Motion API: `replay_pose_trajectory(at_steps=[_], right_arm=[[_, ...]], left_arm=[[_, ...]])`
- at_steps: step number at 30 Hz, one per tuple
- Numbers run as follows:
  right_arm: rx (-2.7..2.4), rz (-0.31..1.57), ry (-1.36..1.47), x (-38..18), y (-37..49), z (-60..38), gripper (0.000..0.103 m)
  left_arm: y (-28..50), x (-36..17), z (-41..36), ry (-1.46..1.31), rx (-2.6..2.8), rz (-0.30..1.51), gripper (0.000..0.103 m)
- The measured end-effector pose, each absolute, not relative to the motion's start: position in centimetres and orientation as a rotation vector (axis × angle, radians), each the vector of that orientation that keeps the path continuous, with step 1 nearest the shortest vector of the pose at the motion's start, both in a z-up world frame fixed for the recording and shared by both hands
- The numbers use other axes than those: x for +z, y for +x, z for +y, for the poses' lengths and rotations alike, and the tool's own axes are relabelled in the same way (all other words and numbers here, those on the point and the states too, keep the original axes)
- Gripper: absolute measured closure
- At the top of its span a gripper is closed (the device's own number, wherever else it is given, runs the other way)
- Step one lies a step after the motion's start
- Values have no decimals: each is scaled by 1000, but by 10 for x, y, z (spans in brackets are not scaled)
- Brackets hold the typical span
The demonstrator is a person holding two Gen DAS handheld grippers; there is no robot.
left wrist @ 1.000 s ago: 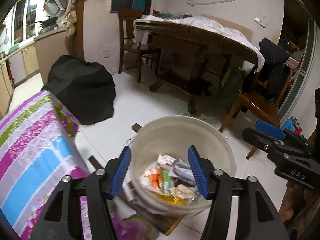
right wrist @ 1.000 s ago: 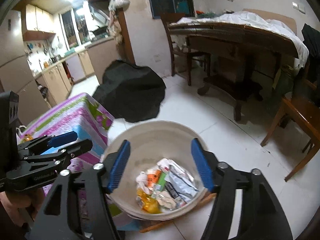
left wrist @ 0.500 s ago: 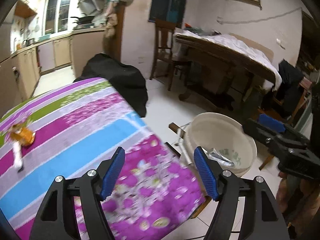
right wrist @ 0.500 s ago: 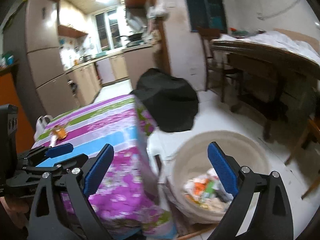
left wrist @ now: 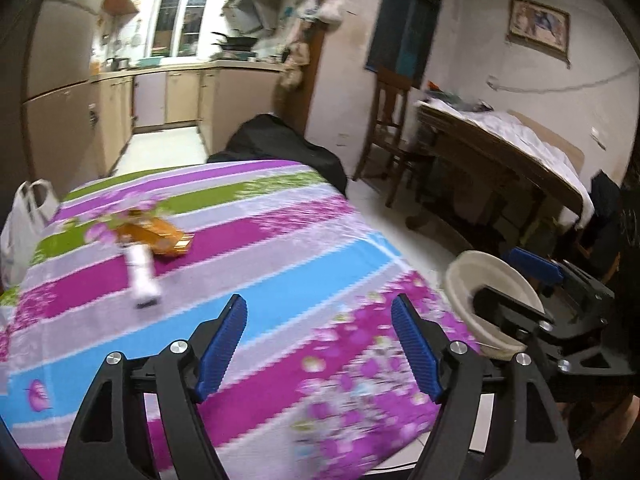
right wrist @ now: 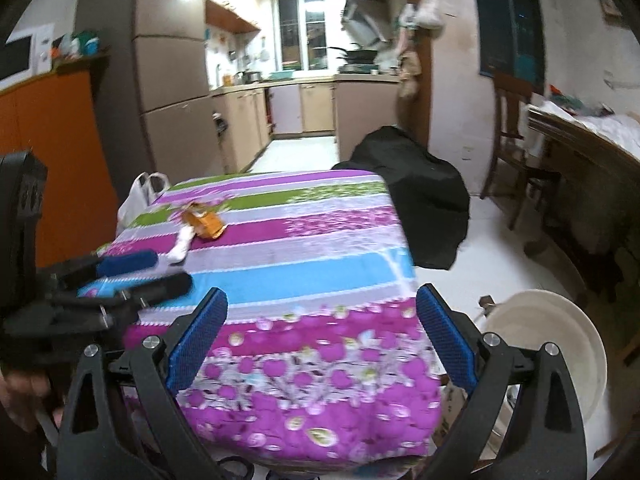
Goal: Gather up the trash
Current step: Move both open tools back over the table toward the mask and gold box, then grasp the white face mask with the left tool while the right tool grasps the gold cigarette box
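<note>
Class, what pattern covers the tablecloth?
Tablecloth: purple, green, lilac and blue stripes with flowers; clearest in the right wrist view.

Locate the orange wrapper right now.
The orange wrapper lies on the striped tablecloth at its far left, touching a white tube; both views show it.

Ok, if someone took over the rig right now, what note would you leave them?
Left tool: open, empty, over the near part of the striped table.
Right tool: open, empty, over the table's near edge.
Left to collect: an orange wrapper and a white tube-like piece touching it, on the table's far left part.
The bucket stands on the floor off the table's right side; its contents are hidden in these views.
Next, probably: reach across for the wrapper, then carry it to the bucket.
</note>
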State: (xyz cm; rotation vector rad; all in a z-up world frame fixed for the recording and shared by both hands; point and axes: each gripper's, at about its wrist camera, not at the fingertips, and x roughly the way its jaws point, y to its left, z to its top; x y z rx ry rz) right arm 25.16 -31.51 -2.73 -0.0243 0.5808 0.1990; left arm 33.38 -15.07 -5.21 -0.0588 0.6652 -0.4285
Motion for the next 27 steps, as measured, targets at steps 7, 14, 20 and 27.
replay_pose_trajectory(at_steps=[7, 14, 20, 27], right_arm=[[231, 613, -38, -38, 256, -297, 11], [271, 644, -22, -51, 266, -280, 11], [274, 667, -16, -62, 272, -279, 11], [294, 681, -28, -64, 288, -278, 11]], left_arm=[[368, -66, -17, -205, -205, 712, 27], [427, -90, 23, -268, -188, 833, 27], [476, -106, -21, -179, -184, 873, 27], [505, -134, -42, -103, -121, 913, 73]])
